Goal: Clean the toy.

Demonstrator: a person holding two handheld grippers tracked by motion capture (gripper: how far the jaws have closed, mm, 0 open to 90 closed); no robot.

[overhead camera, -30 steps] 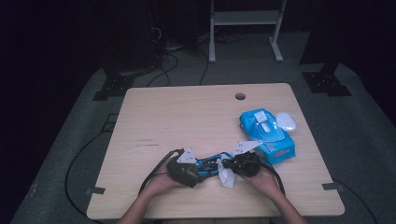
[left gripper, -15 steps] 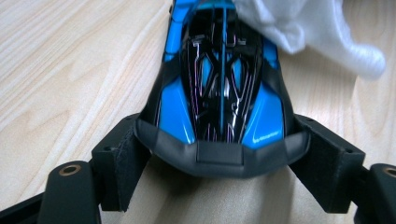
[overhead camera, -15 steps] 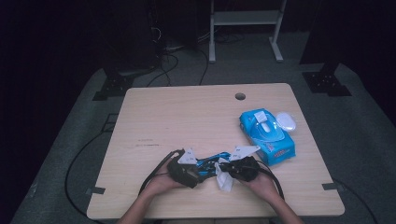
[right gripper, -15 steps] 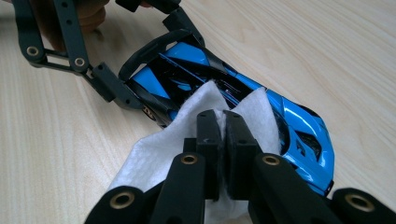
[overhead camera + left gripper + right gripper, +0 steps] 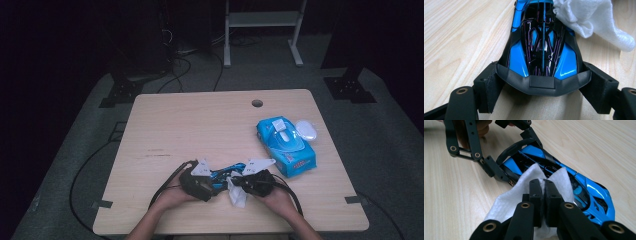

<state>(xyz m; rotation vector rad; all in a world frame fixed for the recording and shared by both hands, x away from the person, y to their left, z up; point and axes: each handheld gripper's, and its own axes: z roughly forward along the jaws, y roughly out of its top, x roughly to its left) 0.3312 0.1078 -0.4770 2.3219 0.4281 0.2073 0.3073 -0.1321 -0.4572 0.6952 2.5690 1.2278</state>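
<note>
Down at the six o'clock edge of the desk (image 5: 200, 125): blue-and-black toy car (image 5: 226, 172) lying flat on the wood, gripped between two claws. Left claw (image 5: 541, 82) clamped across the car's black rear end, one pad pressed on each flank, seen close along its own jaws in the left gripper view. Same left claw (image 5: 506, 162) visible at eleven o'clock in the right gripper view, straddling the tail of the car (image 5: 564, 185). Right claw (image 5: 543, 195) pinched tight together on a white wipe (image 5: 509, 200), jaws touching with the cloth bunched between them, cloth draped over the car's roof and middle. White wipe (image 5: 589, 17) showing at one o'clock in the left gripper view, resting on the far part of the car (image 5: 541, 45). From the high view, left claw (image 5: 210, 186) and right claw (image 5: 239, 183) facing each other, wipe (image 5: 237, 191) hanging between, hands behind each. Farther off at three o'clock on the desk, well apart from the car: blue pack of wipes (image 5: 286, 145) with its flap lid open. Round cable hole (image 5: 257, 103) near twelve o'clock.
</note>
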